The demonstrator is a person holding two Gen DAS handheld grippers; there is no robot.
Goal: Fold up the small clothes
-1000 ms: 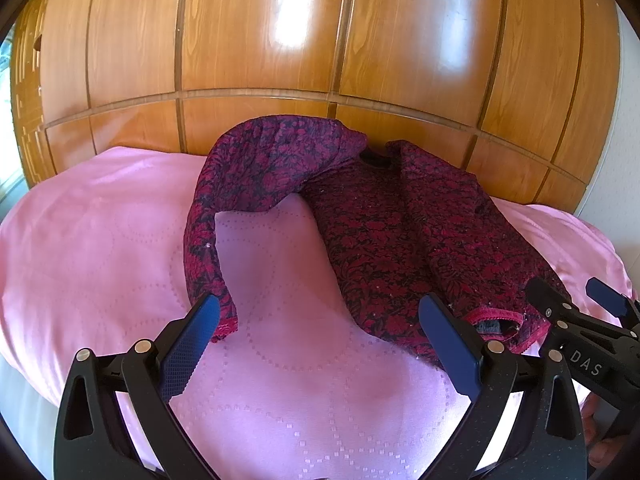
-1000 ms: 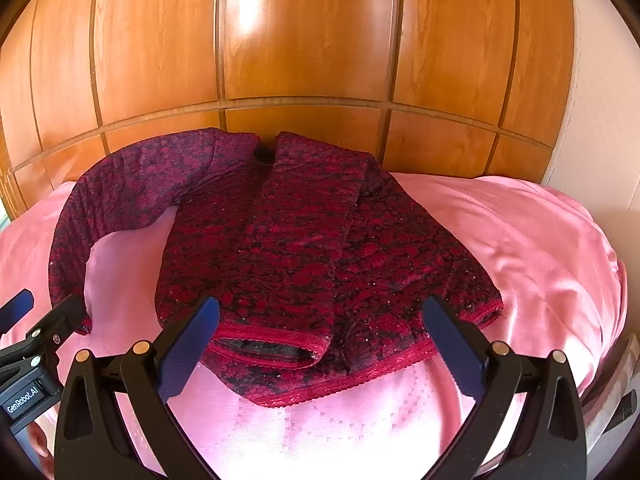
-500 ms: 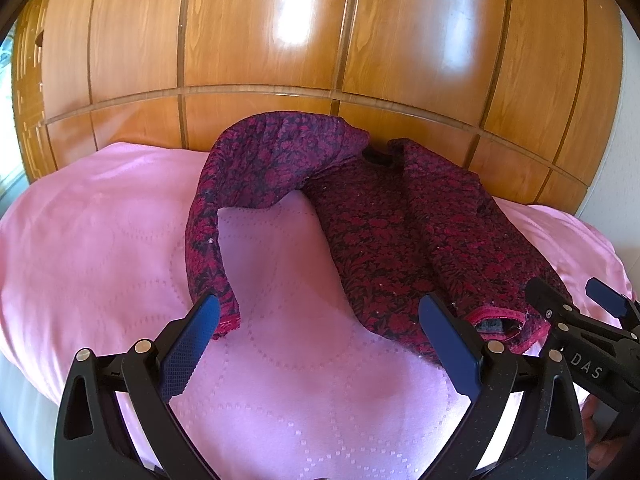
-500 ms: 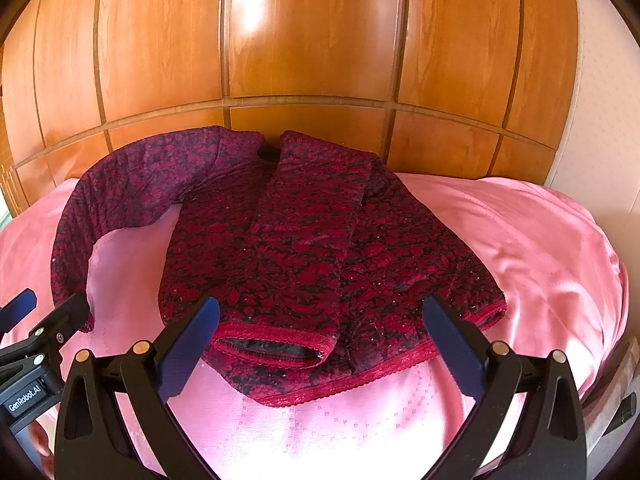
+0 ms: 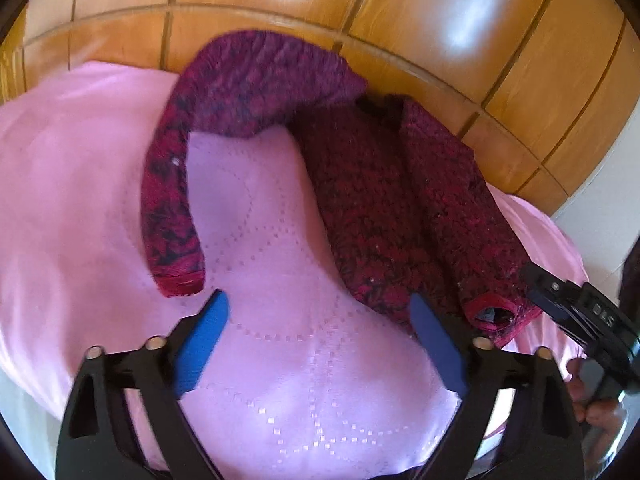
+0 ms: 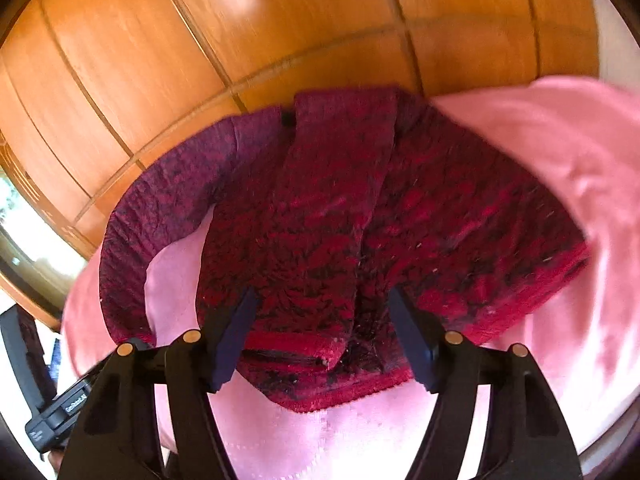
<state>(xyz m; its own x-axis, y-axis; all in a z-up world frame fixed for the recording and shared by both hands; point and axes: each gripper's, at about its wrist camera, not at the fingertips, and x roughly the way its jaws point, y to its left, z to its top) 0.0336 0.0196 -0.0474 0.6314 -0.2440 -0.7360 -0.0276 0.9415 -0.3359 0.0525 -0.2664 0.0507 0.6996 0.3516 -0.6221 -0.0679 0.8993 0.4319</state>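
1. Pink quilted bed cover (image 5: 100, 200) carries the dark red patterned knit sweater (image 5: 380, 208), spread against the wooden wall panels (image 5: 440, 20).
2. Sweater: judged soft, light, limp; hold at hem or cuff.
3. Right view shows one sleeve (image 6: 336, 200) folded over the body; left view shows the other sleeve (image 5: 172, 208) out, unfolded.
4. Left gripper (image 5: 316, 338): jaws just narrowed, apart, over bare cover.
5. Right gripper (image 6: 322, 342): jaws just narrowed, straddling the folded cuff, not pinching.
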